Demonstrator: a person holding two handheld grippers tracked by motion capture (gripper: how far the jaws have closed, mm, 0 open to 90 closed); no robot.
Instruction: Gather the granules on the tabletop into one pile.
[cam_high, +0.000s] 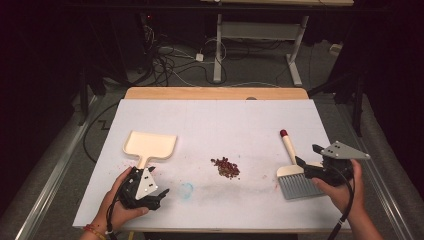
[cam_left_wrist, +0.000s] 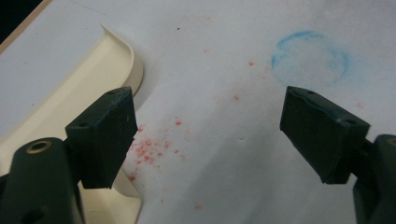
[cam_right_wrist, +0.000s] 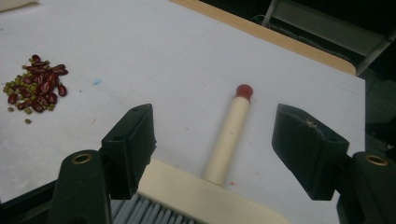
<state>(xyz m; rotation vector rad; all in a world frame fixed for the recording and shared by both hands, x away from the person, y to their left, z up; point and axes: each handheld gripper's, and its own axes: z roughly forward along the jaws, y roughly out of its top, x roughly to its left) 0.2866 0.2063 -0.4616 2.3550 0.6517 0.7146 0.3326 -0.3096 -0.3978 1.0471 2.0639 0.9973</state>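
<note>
Cream dustpan (cam_high: 149, 145), brush (cam_high: 293, 170) (apart), beans (cam_high: 226, 167) between

Left claw (cam_high: 159, 196), held low at the near left by the left hand (cam_high: 120, 202), jaws spread wide with nothing between them. Right claw (cam_high: 304, 164), gripped by the right hand (cam_high: 342, 187) at the near right, jaws parted, pads pressing nothing.

A blue ring stain (cam_high: 186, 190) marks the white table cover (cam_high: 215, 120).

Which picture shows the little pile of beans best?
The right gripper view: the beans lie close, so red and green ones can be told apart. The high view shows them as a small dark heap mid-table.
</note>
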